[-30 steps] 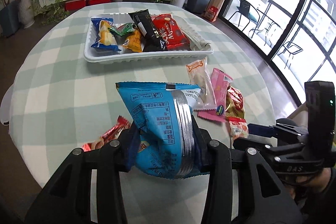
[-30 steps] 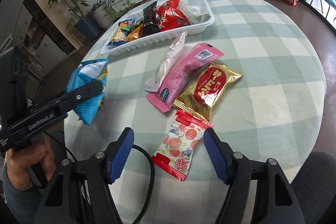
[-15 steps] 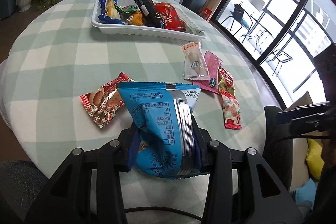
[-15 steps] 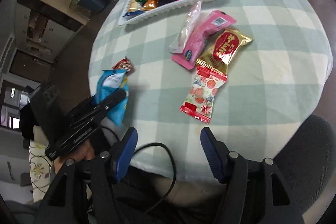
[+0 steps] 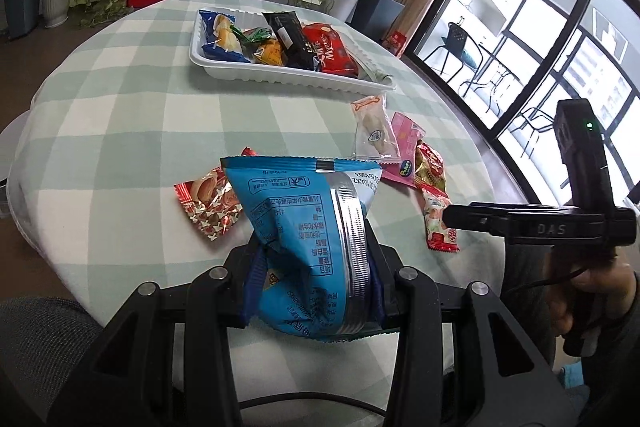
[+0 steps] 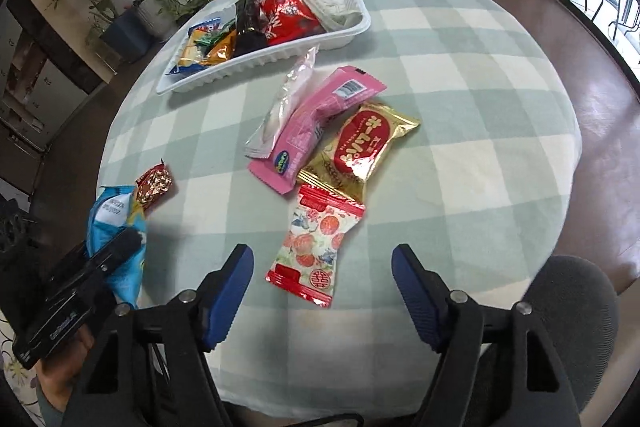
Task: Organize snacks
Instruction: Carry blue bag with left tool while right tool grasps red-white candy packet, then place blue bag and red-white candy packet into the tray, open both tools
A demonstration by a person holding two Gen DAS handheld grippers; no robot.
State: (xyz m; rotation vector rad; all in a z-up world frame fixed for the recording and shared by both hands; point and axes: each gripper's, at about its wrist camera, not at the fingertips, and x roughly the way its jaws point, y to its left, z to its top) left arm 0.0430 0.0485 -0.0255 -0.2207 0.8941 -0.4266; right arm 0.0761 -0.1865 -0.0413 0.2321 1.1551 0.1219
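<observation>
Snacks were mostly loose on the round green-checked table [image 6: 460, 99], with several already in the white ribbed plastic tray [image 5: 224, 71] at the far side. Left gripper [image 5: 316, 283] had its jaws clamped on a crinkly blue foil snack bag [image 5: 296, 223], held above the near edge. Right gripper [image 6: 322, 279] hung over a red-and-white peach-print packet [image 6: 320, 239], jaws opening wide and not touching it.

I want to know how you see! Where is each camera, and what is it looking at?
Left wrist: on the left gripper, looking over its blue packet toward the white tray; a hand shows.
Right wrist: on the right gripper, jaws opening, looking down at the peach packet.
Both see tray, table and loose snacks.
</observation>
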